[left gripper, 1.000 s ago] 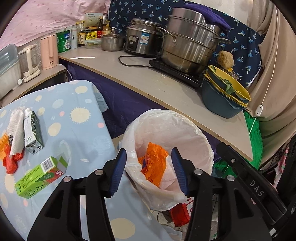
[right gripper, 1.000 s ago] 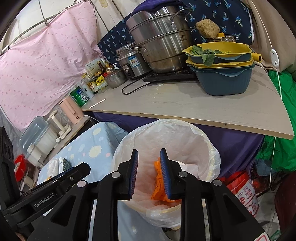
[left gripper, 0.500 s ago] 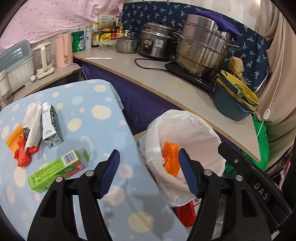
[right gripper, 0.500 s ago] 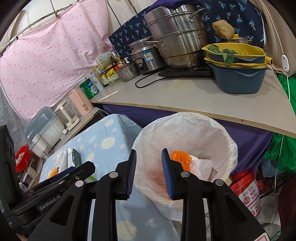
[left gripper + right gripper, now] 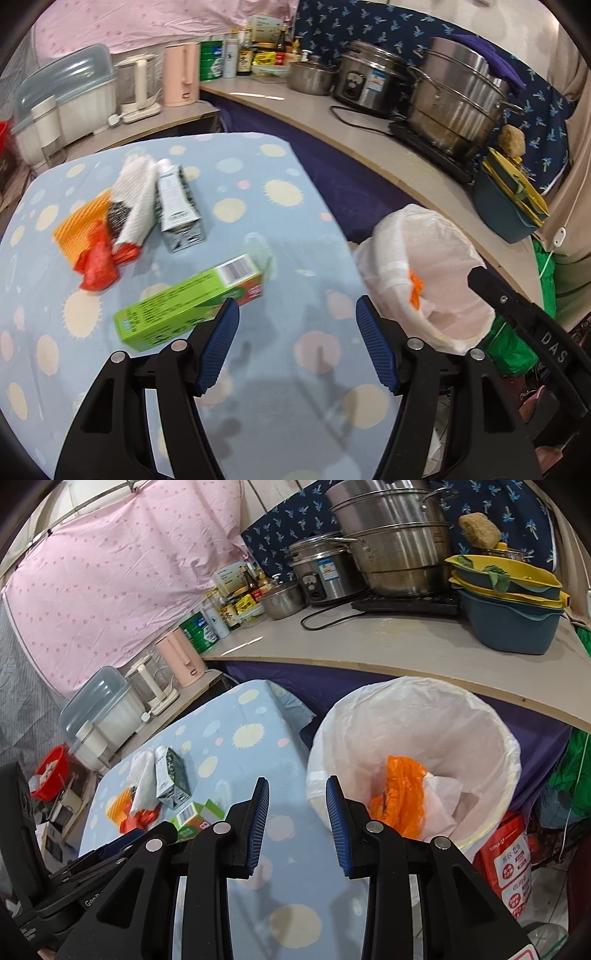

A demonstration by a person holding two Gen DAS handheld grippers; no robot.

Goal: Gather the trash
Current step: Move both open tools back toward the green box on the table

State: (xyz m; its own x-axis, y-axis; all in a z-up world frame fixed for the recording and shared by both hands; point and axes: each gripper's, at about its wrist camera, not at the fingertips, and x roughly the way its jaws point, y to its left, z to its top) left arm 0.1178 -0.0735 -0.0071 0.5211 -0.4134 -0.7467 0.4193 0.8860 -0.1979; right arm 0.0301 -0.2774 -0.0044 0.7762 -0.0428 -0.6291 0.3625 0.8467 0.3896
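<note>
The lined trash bin [image 5: 413,760] stands off the table's edge at about 3 o'clock and holds an orange bag [image 5: 400,794] and white paper [image 5: 441,794]. The left gripper [image 5: 297,350], jaws wide apart and empty, hovers over bare tablecloth [image 5: 280,406]; the green box [image 5: 188,302] lies at its 10 o'clock. The right gripper [image 5: 297,827], jaws apart and empty, sits between table edge and bin rim.

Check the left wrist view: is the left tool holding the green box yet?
No, the left tool is open and empty, with the green box lying on the table just ahead of its left finger.
</note>
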